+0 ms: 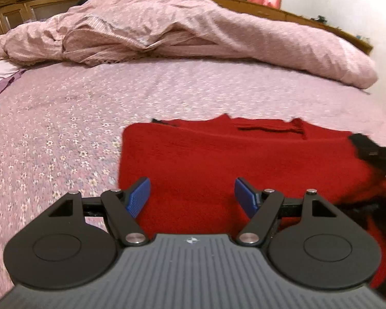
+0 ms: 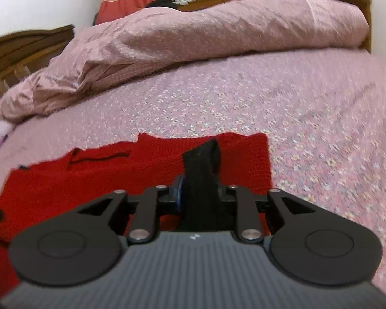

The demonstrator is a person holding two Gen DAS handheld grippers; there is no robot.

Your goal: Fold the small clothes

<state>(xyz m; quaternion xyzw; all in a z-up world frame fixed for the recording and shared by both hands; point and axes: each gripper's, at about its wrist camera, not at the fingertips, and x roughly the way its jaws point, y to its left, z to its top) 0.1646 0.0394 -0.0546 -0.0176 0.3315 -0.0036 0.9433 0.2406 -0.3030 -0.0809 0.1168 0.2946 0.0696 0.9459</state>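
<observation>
Left view: left gripper fingers wide apart, empty, over red top.
Right view: right gripper fingers close around black strip.

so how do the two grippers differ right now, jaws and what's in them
The left gripper has its blue pads wide apart with nothing between them, only the red knitted garment lying below. The right gripper has its jaws close together with a black strip of fabric standing between them; whether the pads still press it is unclear. Its pads are mostly hidden, while the left's show plainly. Both look the same build and point down over the same garment on the bed.
</observation>
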